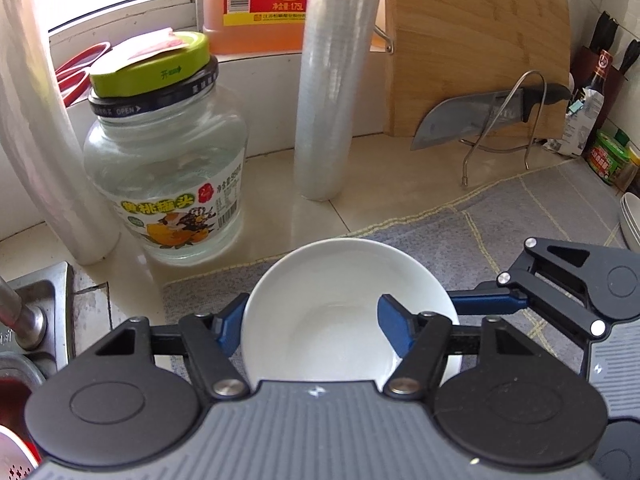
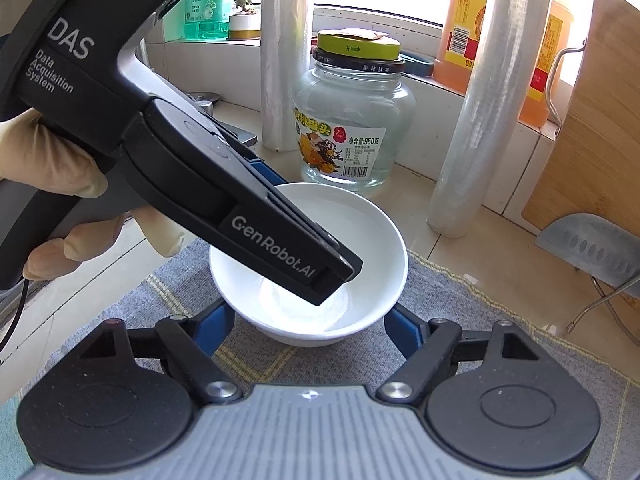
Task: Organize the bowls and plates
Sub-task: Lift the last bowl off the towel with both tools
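Observation:
A white bowl (image 1: 320,280) sits on a grey mat (image 1: 520,208). My left gripper (image 1: 310,320) is shut on the bowl, with one blue pad outside the left rim and the other inside. In the right wrist view its inner finger (image 2: 334,272) reaches down into the bowl (image 2: 360,240). My right gripper (image 2: 310,316) has a blue pad against each side of the bowl's lower wall. One of its fingers (image 1: 488,304) shows at the bowl's right in the left wrist view. A gloved hand (image 2: 60,184) holds the left gripper.
Behind the bowl stand a glass jar (image 1: 164,168) and cling-film rolls (image 1: 328,80). A cleaver (image 1: 472,116) rests on a wire rack by a bamboo board (image 1: 480,40). Stacked white dishes (image 1: 632,220) are at the right edge, a sink (image 1: 36,312) at the left.

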